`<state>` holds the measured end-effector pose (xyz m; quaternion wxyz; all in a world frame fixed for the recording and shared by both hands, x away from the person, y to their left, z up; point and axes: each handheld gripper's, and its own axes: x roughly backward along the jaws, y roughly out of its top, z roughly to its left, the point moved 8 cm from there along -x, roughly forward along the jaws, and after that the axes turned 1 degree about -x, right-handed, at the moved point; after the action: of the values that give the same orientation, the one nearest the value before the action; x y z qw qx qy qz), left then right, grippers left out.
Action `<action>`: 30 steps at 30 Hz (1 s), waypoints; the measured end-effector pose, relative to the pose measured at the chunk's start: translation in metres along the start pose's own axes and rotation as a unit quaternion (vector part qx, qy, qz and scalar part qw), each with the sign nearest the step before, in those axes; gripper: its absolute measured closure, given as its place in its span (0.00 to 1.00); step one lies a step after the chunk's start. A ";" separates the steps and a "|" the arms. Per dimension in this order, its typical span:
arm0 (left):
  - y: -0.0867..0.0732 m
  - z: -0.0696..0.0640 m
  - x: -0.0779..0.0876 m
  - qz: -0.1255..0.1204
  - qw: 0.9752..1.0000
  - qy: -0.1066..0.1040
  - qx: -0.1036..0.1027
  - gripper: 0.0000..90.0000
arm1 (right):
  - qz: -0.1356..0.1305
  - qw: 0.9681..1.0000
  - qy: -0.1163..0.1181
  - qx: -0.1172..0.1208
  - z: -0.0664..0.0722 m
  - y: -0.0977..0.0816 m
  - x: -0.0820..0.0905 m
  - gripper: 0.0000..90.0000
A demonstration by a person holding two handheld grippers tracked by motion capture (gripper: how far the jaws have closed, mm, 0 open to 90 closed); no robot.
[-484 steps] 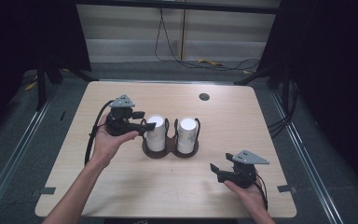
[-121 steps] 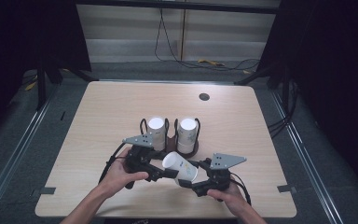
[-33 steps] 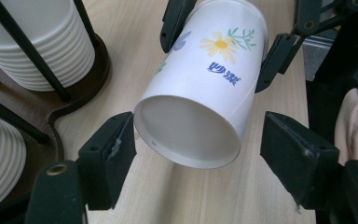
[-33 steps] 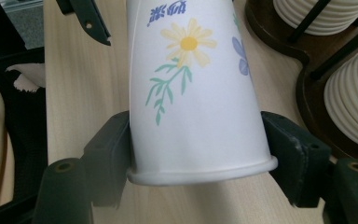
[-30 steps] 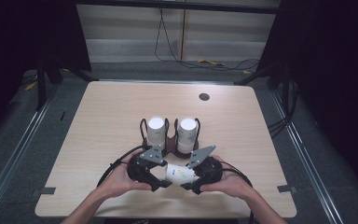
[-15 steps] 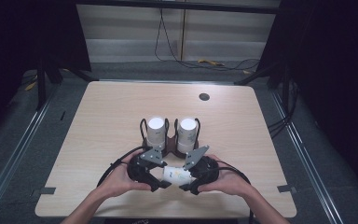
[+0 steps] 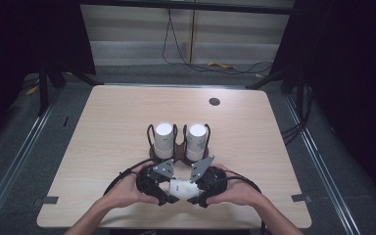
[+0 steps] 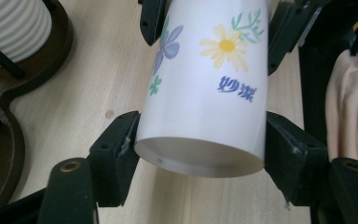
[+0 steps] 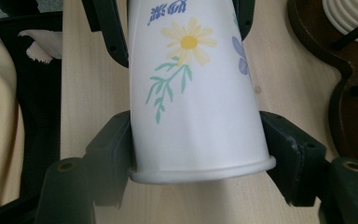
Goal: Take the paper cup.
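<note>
**Paper cup gripped from both ends above table's near edge**

Hands come in from the bottom of the high view, each with a black two-jaw tool, and meet over the near middle of the wooden table (image 7: 103, 147). At left, the left gripper (image 7: 162, 192) points inward at a white paper cup (image 7: 182, 188) lying on its side between the two tools; the left gripper view (image 8: 200, 93) looks at the cup's narrower base end, where both black pads flank the wall and touch it. These jaws have just been closing with the cup between them, and they now press its sides. The cup carries a printed yellow daisy, a purple flower, green sprigs and blue characters.

At right, the right gripper (image 7: 198, 195) faces the other way and is clamped on the same cup at its rolled rim end, a pad tight on either side in the right gripper view (image 9: 198, 107).

Just beyond the pair, towards the table's centre, a dark two-ring holder (image 7: 177, 152) keeps two more white cups (image 7: 164, 139) upright side by side. A small dark disc (image 7: 214, 102) sits well apart near the far edge.
</note>
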<state>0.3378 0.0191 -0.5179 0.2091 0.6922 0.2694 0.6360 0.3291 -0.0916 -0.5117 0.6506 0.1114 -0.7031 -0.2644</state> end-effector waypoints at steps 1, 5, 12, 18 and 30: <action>0.000 0.000 0.000 0.000 1.000 -0.002 -0.001 0.33 | 0.002 1.000 0.003 0.001 0.001 0.000 -0.001 0.34; 0.001 -0.001 -0.001 0.002 1.000 -0.004 0.001 0.33 | -0.003 1.000 0.001 0.005 0.002 0.002 -0.002 0.34; 0.000 -0.001 -0.004 0.006 1.000 -0.005 -0.001 0.32 | 0.004 1.000 0.004 0.007 0.004 0.003 -0.004 0.34; 0.001 -0.002 -0.004 -0.005 1.000 -0.002 -0.010 0.37 | 0.003 1.000 -0.003 0.006 0.003 0.002 -0.005 0.33; 0.004 0.001 0.001 -0.026 1.000 -0.001 0.002 0.39 | -0.060 0.998 -0.010 -0.023 -0.004 0.004 0.003 0.21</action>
<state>0.3391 0.0163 -0.5146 0.2243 0.6859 0.2891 0.6290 0.3337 -0.0912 -0.5070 0.6285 0.1359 -0.6956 -0.3205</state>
